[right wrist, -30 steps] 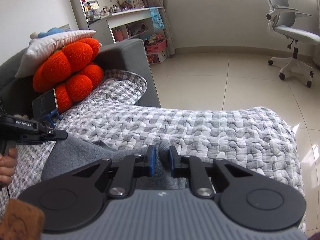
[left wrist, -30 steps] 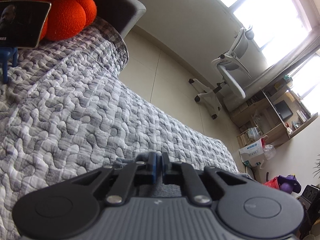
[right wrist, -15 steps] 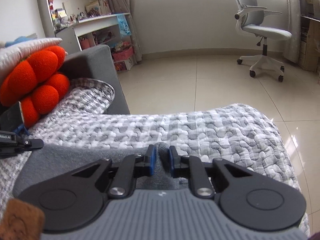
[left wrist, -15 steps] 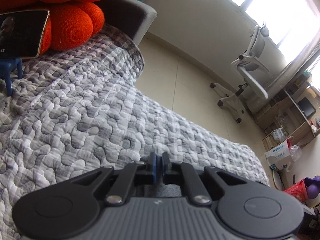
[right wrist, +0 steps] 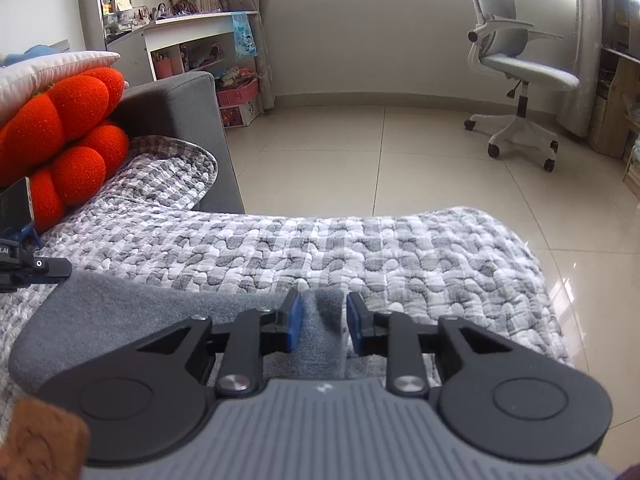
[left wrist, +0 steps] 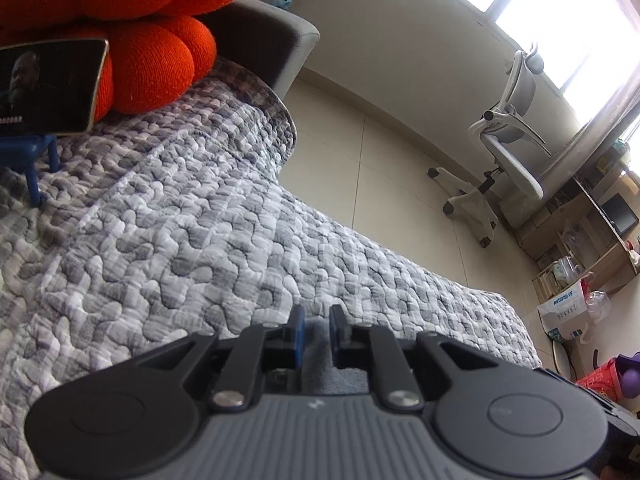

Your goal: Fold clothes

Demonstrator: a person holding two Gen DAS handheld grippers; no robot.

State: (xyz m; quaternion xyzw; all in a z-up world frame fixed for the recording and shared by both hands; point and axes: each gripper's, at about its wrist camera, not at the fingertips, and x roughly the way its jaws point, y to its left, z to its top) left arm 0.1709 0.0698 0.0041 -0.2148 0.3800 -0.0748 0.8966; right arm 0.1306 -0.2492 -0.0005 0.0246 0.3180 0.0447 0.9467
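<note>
Now both grippers have just been opening over the grey garment [right wrist: 160, 316] on the quilt [right wrist: 360, 252]. Right gripper [right wrist: 323, 322] stands part open, a fabric ridge loose between its pads. Left gripper [left wrist: 318, 334], at 9 o'clock, shows a narrower gap around cloth, probably letting the fold settle. No containers nearby.

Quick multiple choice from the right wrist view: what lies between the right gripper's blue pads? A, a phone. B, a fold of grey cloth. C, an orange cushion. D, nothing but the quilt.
B: a ridge of the grey garment stands up between the blue pads of the right gripper, whose jaws have just been opening, with a gap showing on each side of the fold.
</note>
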